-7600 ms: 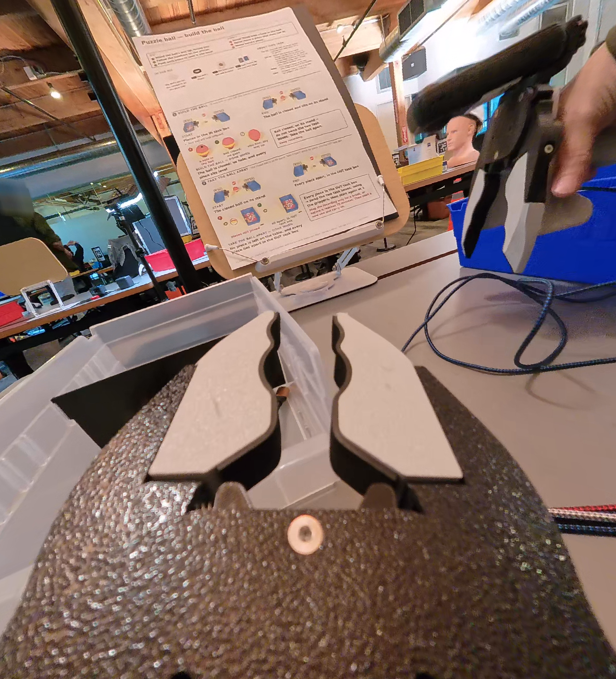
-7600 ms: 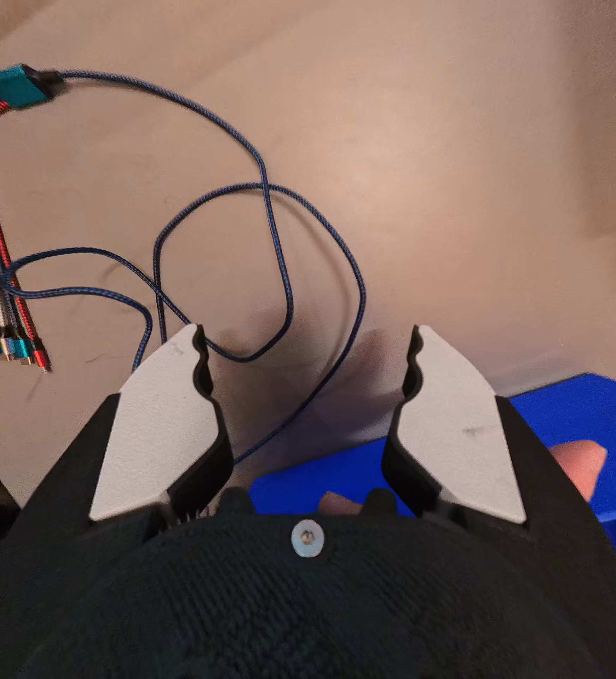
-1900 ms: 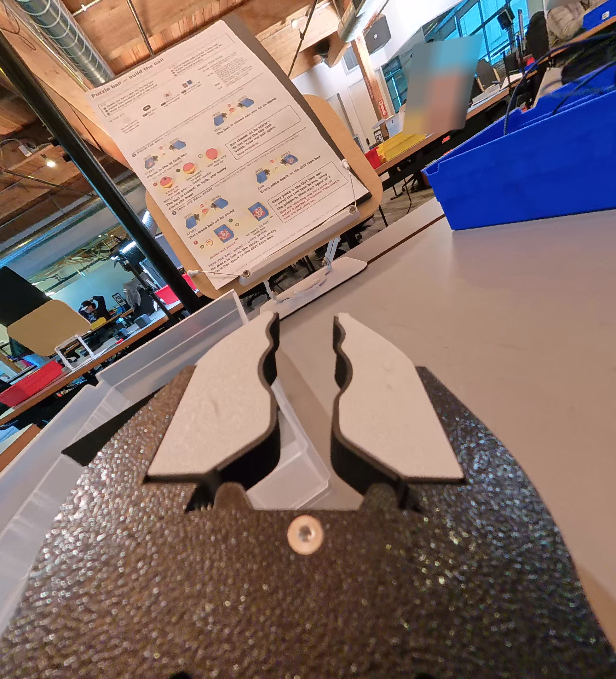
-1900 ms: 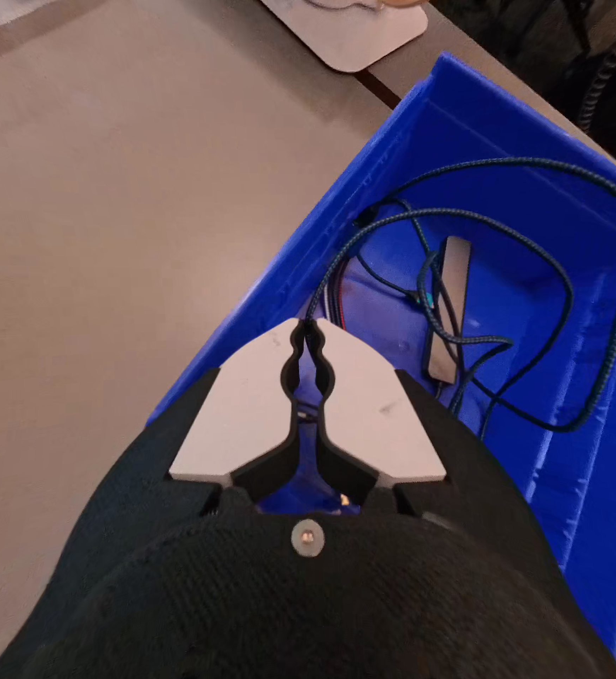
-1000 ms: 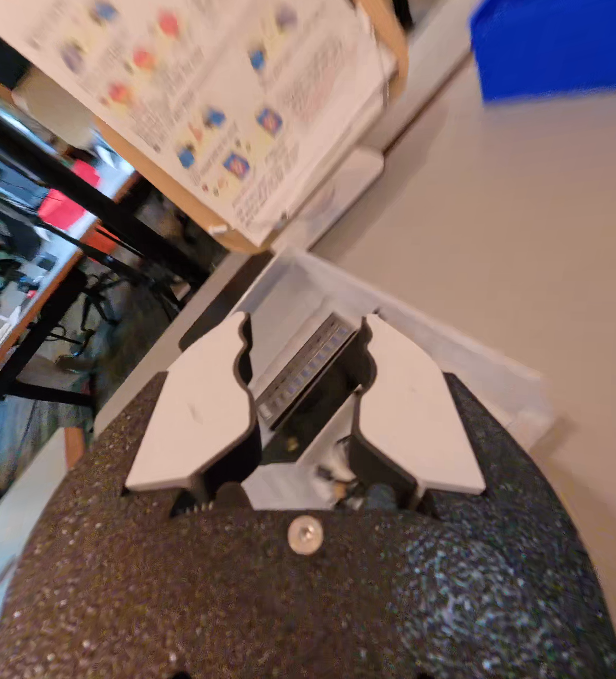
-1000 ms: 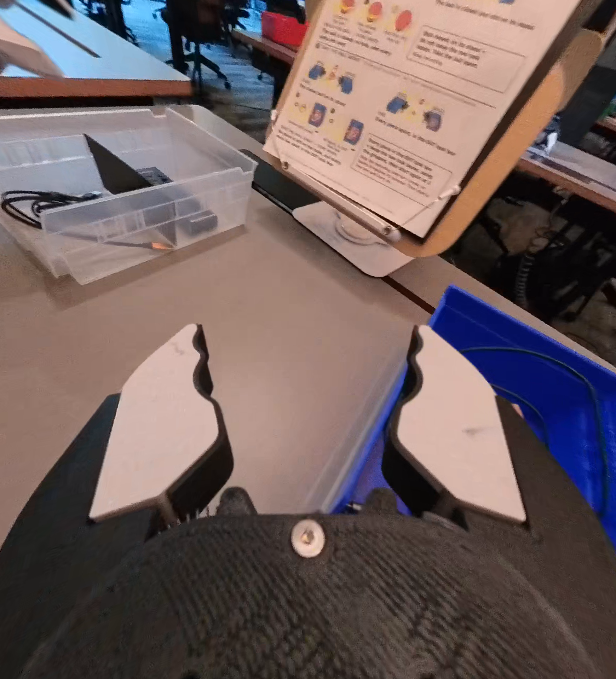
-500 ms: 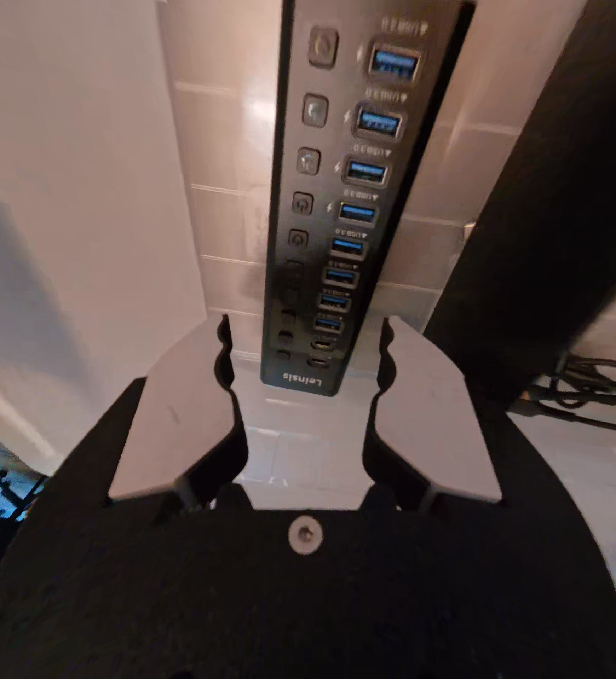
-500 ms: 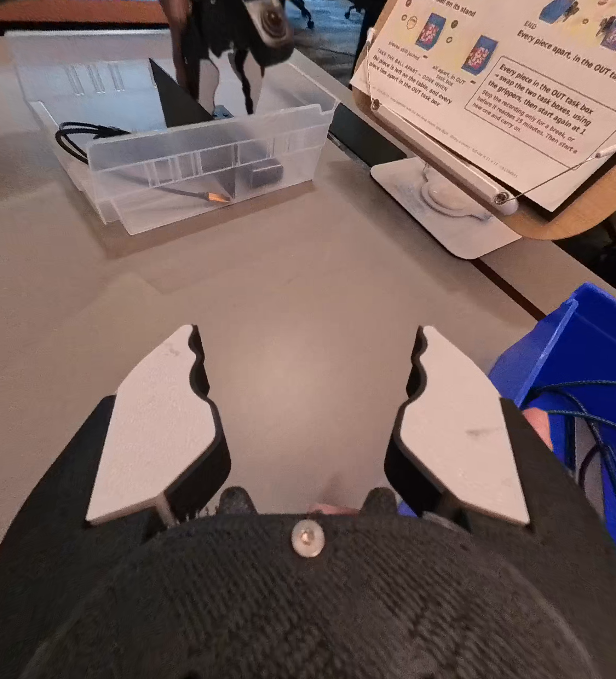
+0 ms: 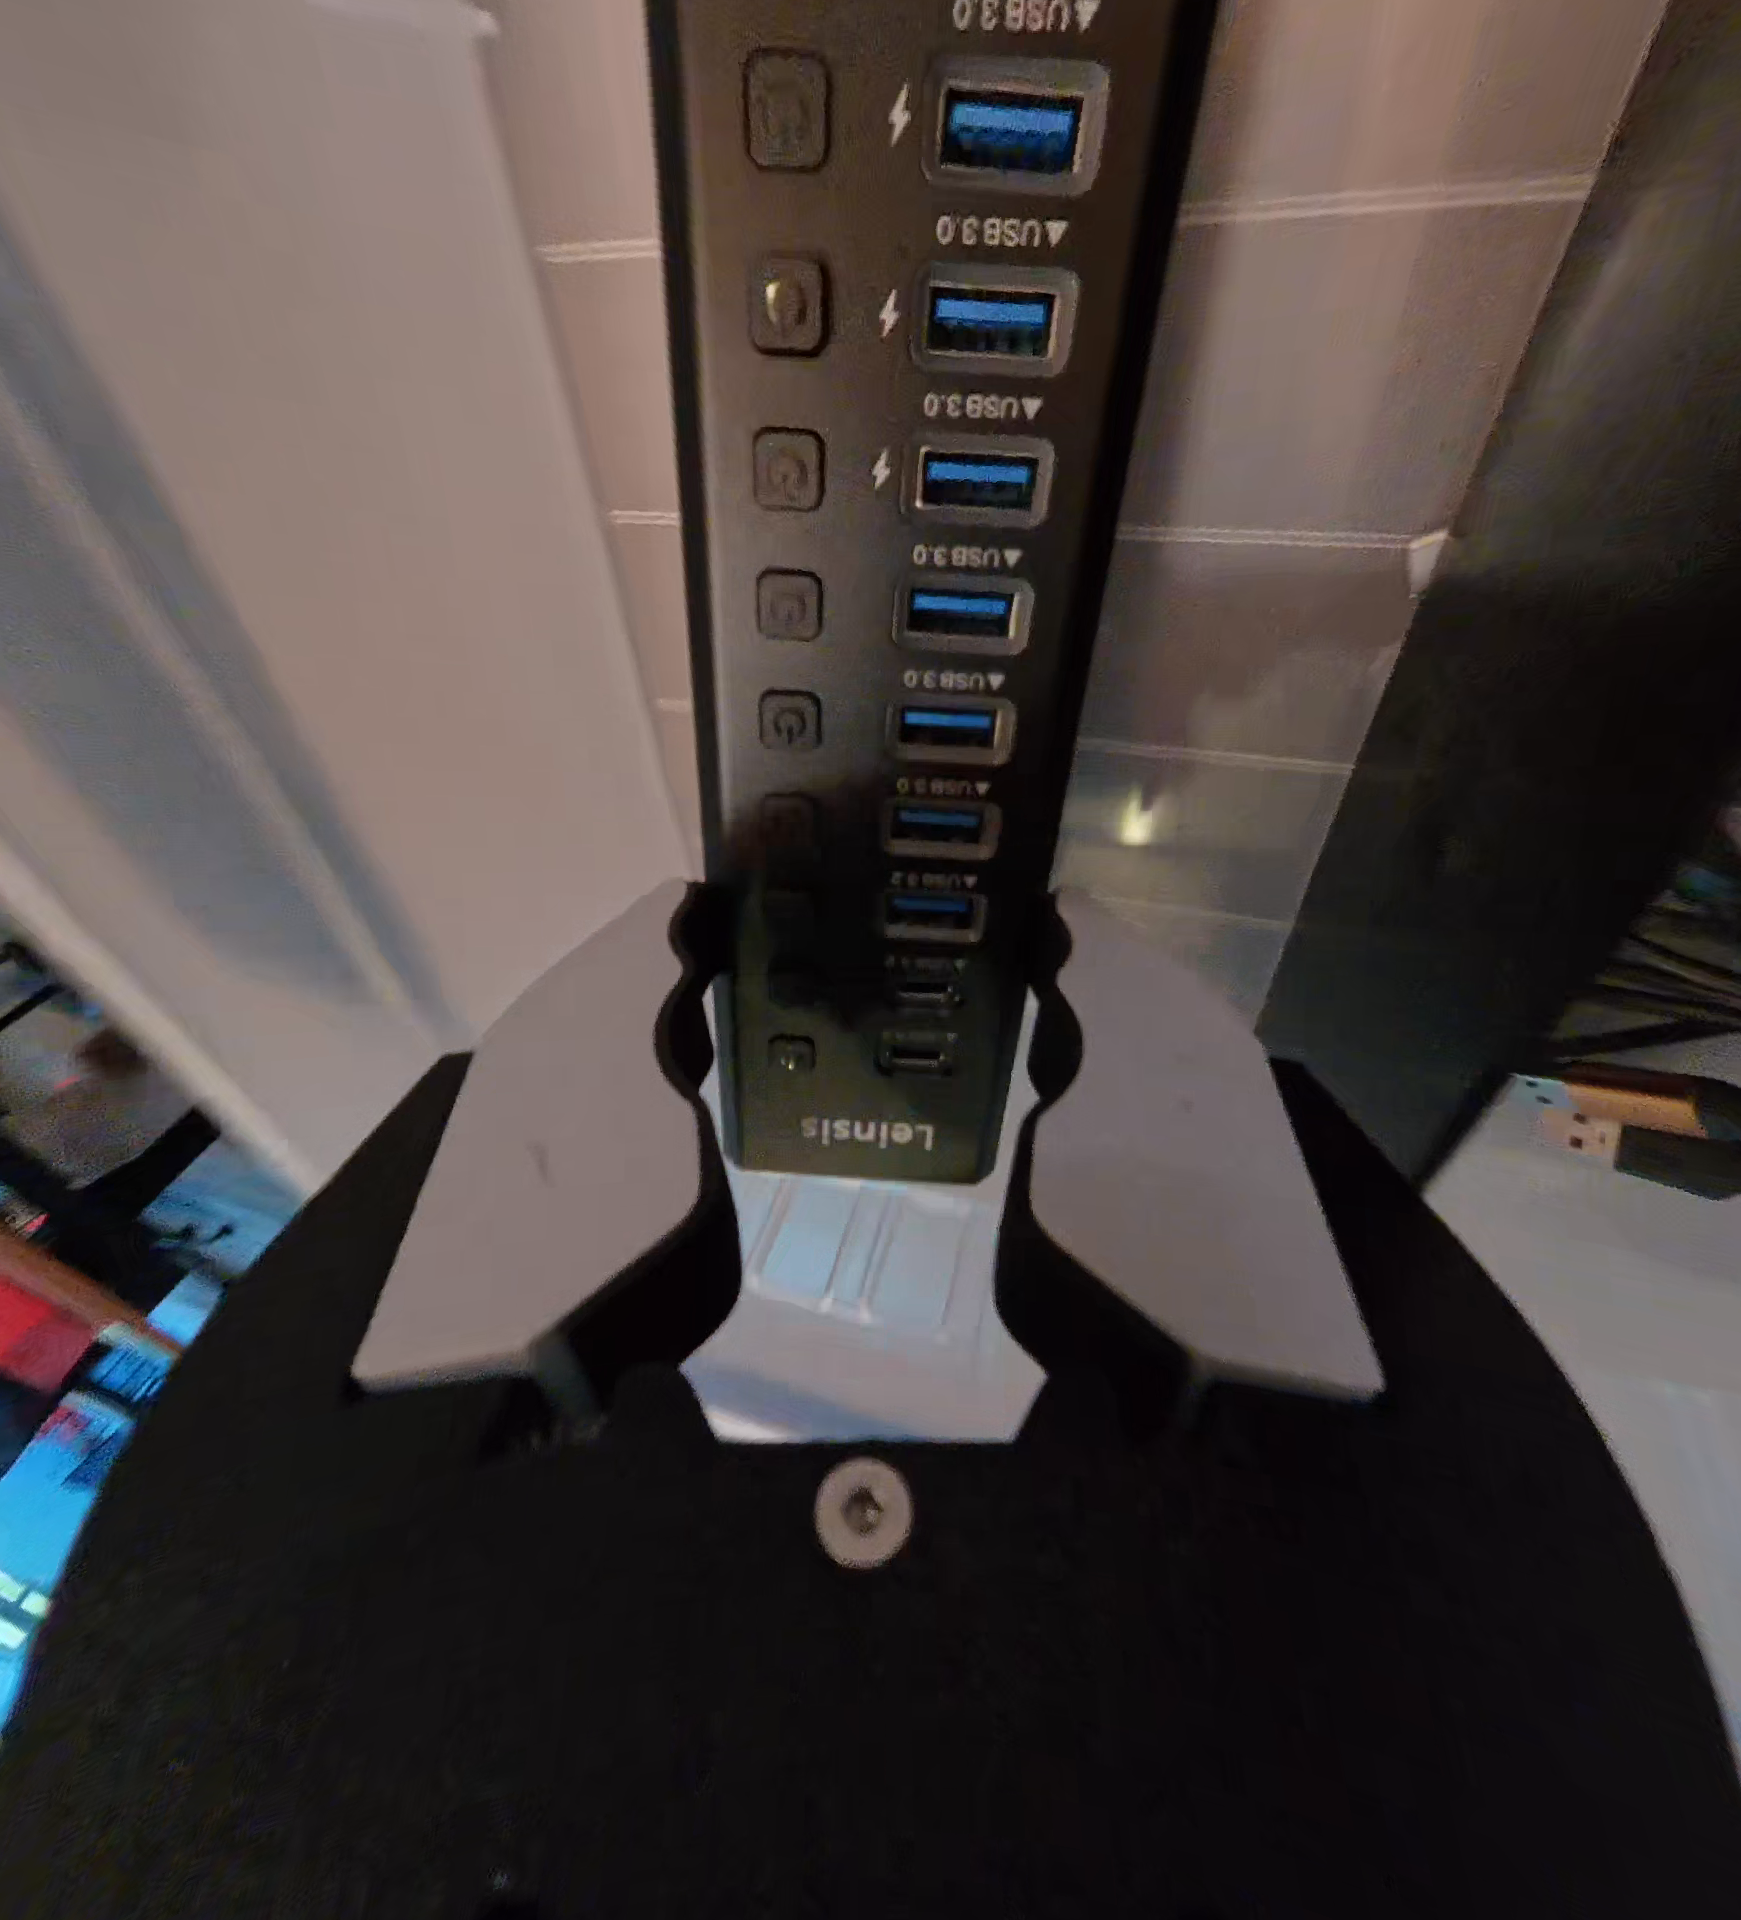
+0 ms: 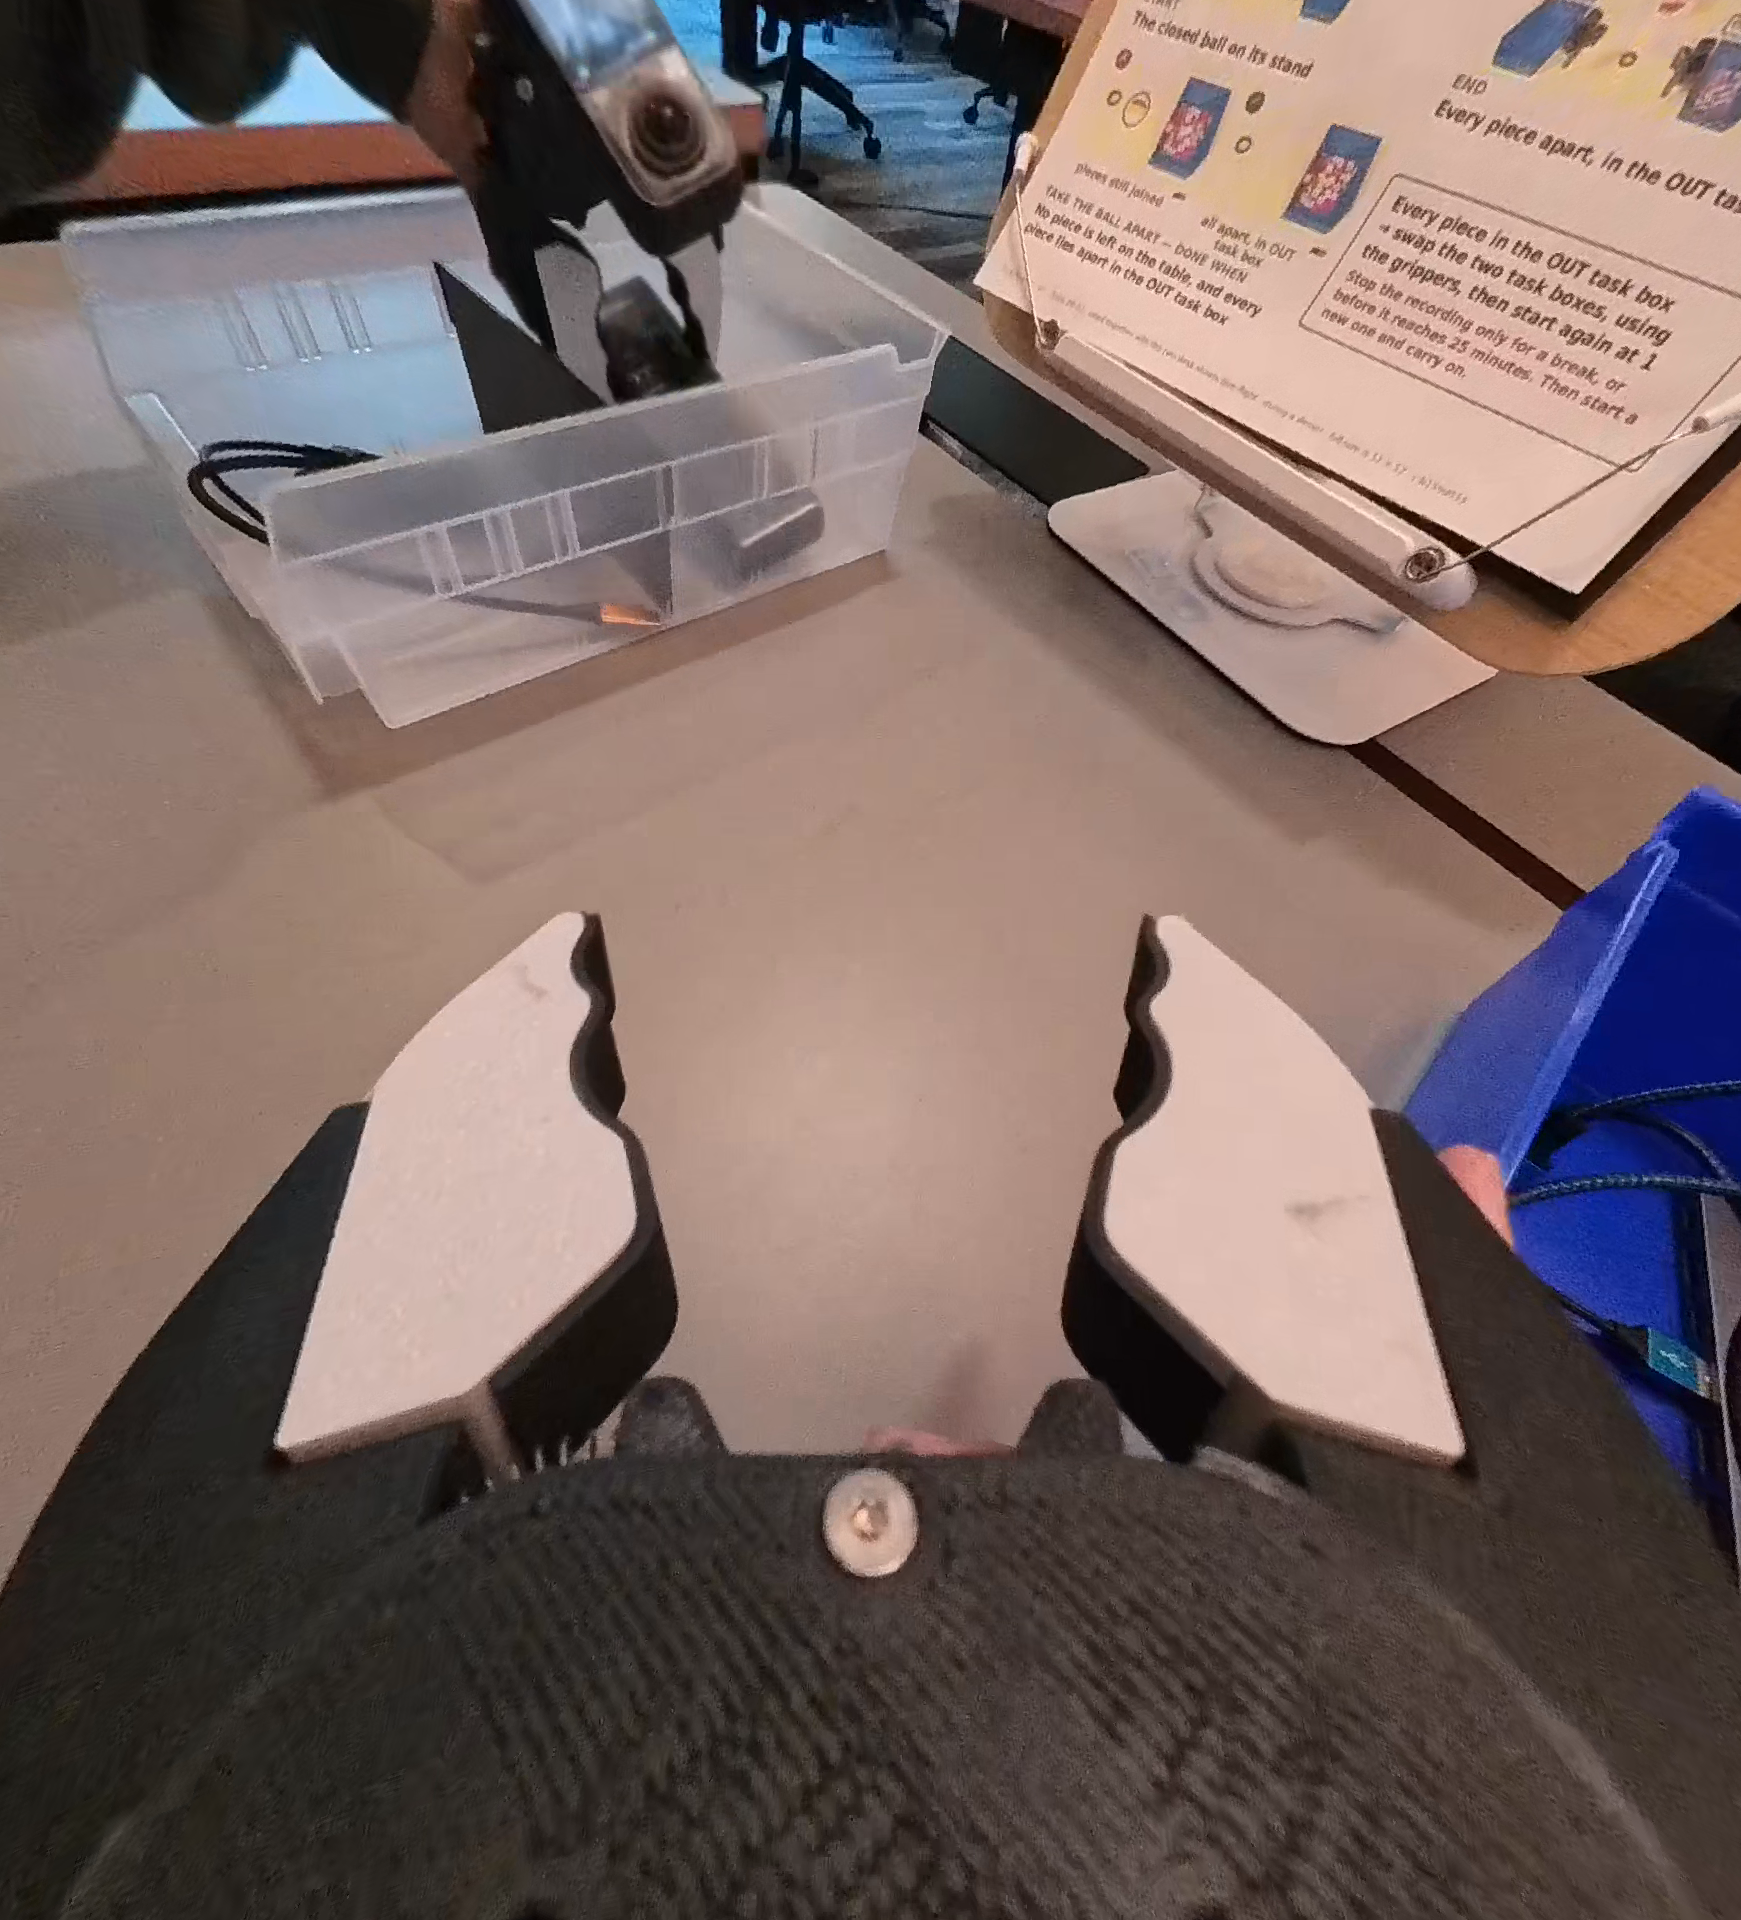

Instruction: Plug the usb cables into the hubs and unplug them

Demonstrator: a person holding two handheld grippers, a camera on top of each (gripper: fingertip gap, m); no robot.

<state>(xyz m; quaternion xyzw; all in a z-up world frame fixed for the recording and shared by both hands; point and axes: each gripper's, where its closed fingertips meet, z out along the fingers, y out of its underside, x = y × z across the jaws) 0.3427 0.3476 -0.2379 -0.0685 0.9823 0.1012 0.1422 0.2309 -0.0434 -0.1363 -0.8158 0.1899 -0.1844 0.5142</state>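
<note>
Grey desk (image 10: 793,831), clear bin (image 10: 585,520): my left gripper (image 9: 861,935) now straddles the black hub (image 9: 866,623) inside, not yet clenched. Right gripper (image 10: 871,935) released, empty. Cables wait in blue bin (image 10: 1624,1039).

Likely a lab workspace: instruction sheet (image 10: 1448,208), bins, desks beyond.

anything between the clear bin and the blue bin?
Bare tabletop only, between clear bin and blue bin; the right gripper hangs open above it. Right wrist view.
</note>
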